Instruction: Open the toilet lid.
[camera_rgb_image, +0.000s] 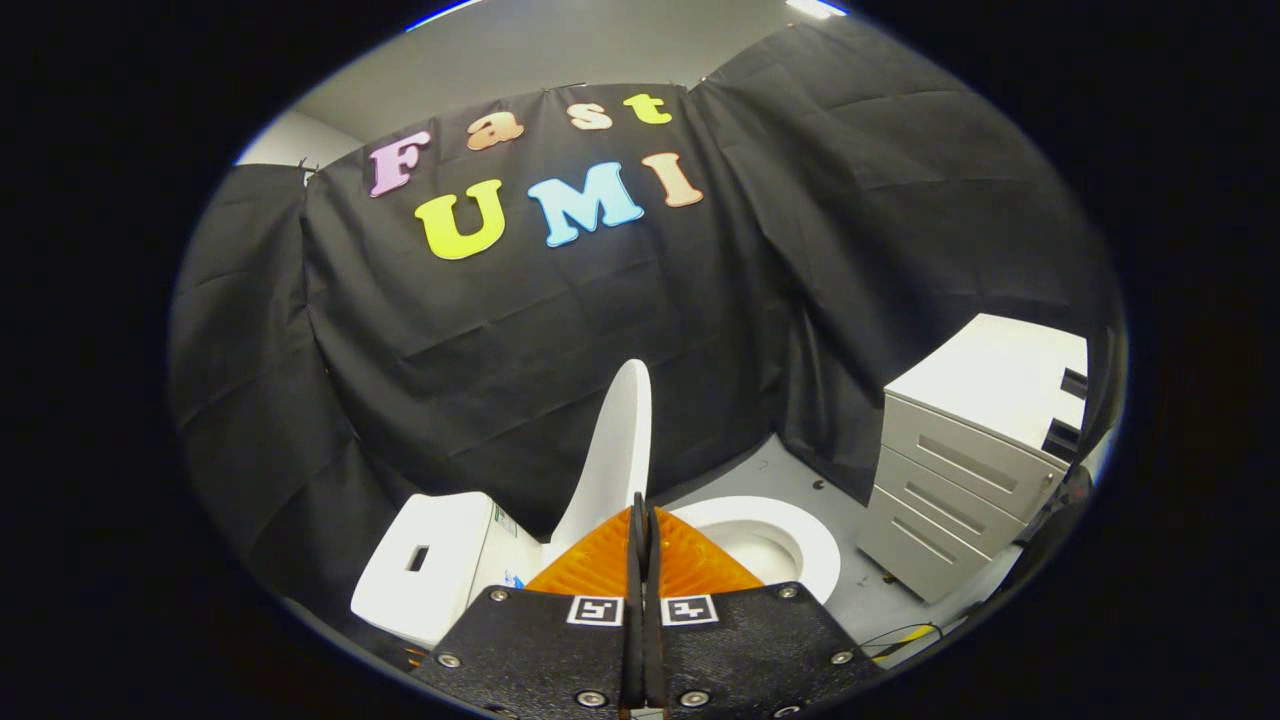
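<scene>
Nearest to the camera, the gripper (641, 510) has its two fingers pressed flat together, with no gap between them and nothing held. Their tips end just in front of the toilet, between the raised lid and the open bowl.

Just beyond the fingers stands the toilet (770, 535). Its lid (612, 455) is up, almost upright and seen nearly edge-on, leaning toward the tank (425, 560) on the left. The seat ring and the bowl lie open on the right of the lid. The fingers hide the near part of the seat and the hinge, so I cannot tell how the lid joins the seat. The tank top has a small dark rectangular opening; the lower body of the toilet is cut off behind the gripper.

To the right, well apart from the bowl, a drawer cabinet (950, 490) stands on the grey floor (800, 460), with a strip of free floor between the two. The far side of the cabinet is cut off. Some thin cables lie on the floor near its base, too small to make out well.

Behind all this the black cloth wall (450, 350) closes the booth, hanging in folds close behind the lid and tank.
</scene>
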